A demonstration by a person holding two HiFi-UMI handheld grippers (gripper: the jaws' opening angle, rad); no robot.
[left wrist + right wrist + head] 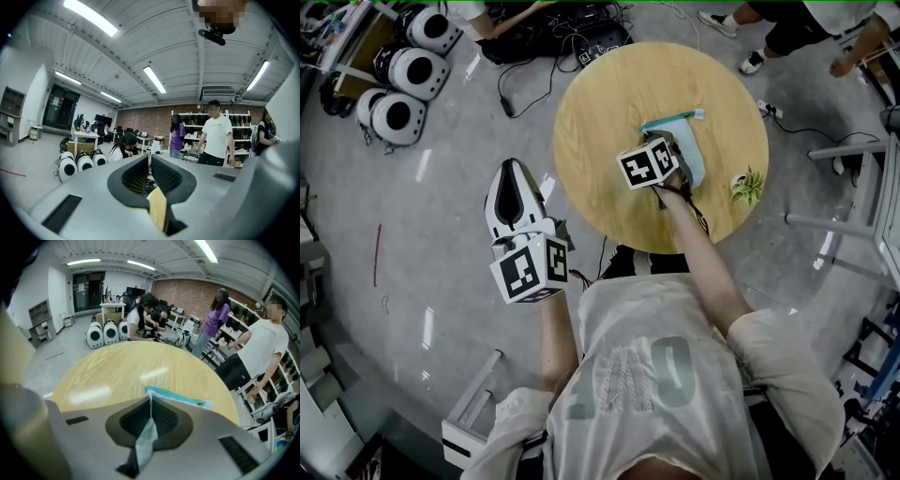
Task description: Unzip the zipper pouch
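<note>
**The zipper pouch is pinched by the right hand-held gripper on the round desk.**

At the left, the left hand-held gripper [510,175] is held over the grey floor [441,187], beside the desk and off it. Its jaws are pressed together, and nothing is caught between them. In the middle, the round wooden desk [600,122] is seen. The zipper pouch [694,159] is on it, a bit right of the middle. The pouch is pale, with a blue-green zipper edge [180,399] along one side. The right hand-held gripper [150,403] is placed over the pouch. Its jaws are squeezed shut on a fold of the pouch's cloth, close to one end of the zipper edge. Near the desk's right rim, a small green plant [748,186] is seen, apart from the pouch.
</note>
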